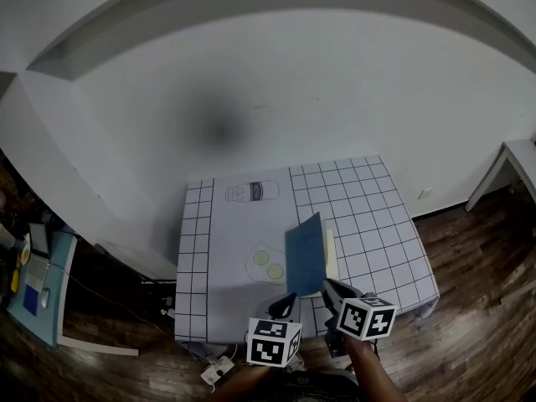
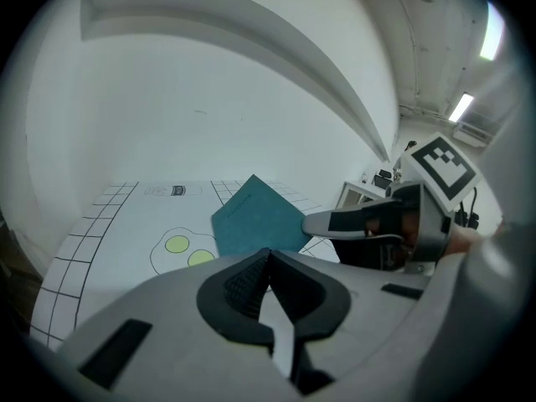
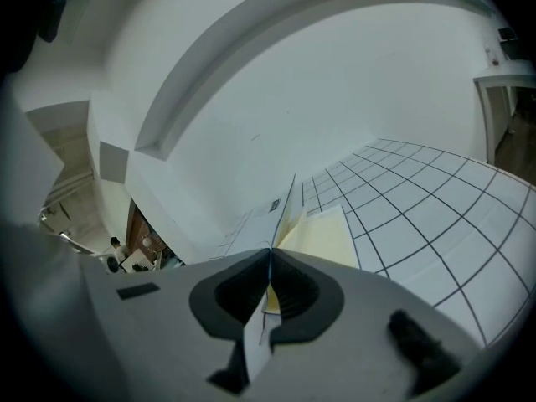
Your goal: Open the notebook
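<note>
The notebook lies near the front of the gridded table mat (image 1: 377, 224). Its blue cover (image 1: 304, 256) is lifted and stands steeply, leaning left, over the cream pages (image 1: 330, 254). My right gripper (image 1: 328, 285) is shut on the cover's near edge. In the right gripper view the cover (image 3: 287, 203) runs edge-on out of that gripper (image 3: 270, 251), with the pages (image 3: 322, 237) to its right. My left gripper (image 1: 286, 304) hovers just left of it at the table's front edge, shut (image 2: 268, 256) and holding nothing. From there the cover (image 2: 255, 220) shows ahead.
A printed fried-egg outline (image 1: 266, 262) lies left of the notebook and a printed can outline (image 1: 251, 192) farther back. A white wall rises behind the table. A desk (image 1: 38, 283) stands at left, a white side table (image 1: 511, 166) at right, a power strip (image 1: 216, 368) on the floor.
</note>
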Tool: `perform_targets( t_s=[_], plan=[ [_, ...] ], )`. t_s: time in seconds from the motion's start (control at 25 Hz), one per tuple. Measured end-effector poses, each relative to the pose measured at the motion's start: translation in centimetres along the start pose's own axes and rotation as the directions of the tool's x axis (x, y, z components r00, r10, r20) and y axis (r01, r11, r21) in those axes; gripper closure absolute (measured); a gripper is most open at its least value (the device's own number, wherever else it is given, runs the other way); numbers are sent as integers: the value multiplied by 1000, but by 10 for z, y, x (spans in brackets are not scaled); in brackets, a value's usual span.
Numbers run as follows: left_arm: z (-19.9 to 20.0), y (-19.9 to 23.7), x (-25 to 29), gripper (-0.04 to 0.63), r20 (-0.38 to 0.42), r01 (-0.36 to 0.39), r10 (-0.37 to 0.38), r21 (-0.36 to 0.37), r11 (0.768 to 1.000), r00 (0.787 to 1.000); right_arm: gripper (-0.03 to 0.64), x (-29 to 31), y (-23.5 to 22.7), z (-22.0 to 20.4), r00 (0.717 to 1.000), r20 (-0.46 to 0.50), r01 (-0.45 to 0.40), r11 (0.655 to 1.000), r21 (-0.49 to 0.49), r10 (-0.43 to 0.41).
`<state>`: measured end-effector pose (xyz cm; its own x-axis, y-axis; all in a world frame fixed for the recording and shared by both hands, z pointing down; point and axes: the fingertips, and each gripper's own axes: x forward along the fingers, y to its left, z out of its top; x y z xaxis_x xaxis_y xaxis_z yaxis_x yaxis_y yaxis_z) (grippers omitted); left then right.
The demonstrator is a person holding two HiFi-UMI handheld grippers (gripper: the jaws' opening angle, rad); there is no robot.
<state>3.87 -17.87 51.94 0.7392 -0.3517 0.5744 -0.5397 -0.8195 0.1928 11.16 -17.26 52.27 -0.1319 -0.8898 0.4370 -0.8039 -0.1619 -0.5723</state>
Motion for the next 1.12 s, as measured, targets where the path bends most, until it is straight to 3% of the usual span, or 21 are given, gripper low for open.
perform_targets(
  t_s=[0.6, 1.12],
  plan=[
    [5, 33, -26, 584, 58, -104, 109, -85, 991, 992, 600, 24, 67, 2, 988, -66, -149, 977, -151, 141],
    [0, 71, -50, 584, 71, -194, 205, -138, 971, 976, 600, 59, 111, -19, 971, -145, -226, 935, -272, 192]
  ],
)
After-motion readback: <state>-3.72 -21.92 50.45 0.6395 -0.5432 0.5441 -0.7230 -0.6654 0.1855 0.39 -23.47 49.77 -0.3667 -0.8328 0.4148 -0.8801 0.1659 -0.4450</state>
